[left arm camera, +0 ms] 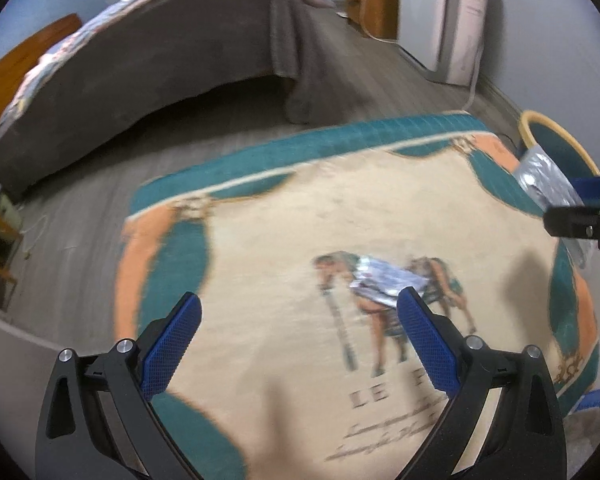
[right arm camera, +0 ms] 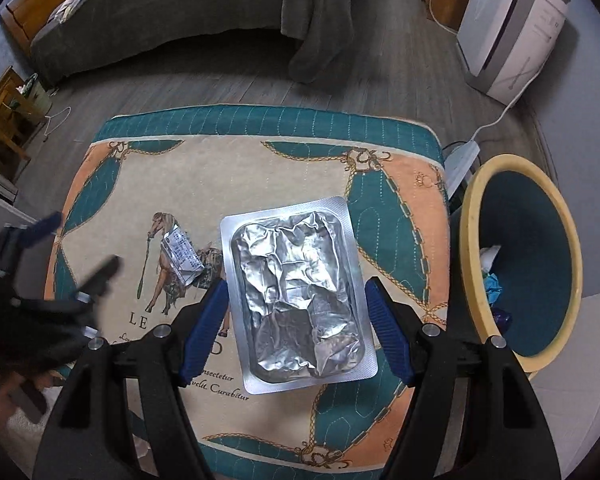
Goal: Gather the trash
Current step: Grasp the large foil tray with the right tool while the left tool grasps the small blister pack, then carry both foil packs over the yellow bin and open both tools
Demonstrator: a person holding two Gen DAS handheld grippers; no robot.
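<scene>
Foil tray (right arm camera: 298, 300) between right gripper (right arm camera: 296, 300) fingers, grip unclear; left gripper (left arm camera: 300, 316) wide. Next: bin (right arm camera: 476, 216).

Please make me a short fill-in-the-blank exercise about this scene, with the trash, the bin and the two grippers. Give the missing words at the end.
1. The rim of the bin is ___ in colour.
2. The small wrapper lies on the mat, over the picture of a ___.
3. The foil tray sits between the fingers of the ___ hand-held gripper.
4. The left hand-held gripper has its jaws ___.

Missing words: yellow; horse; right; open
</scene>
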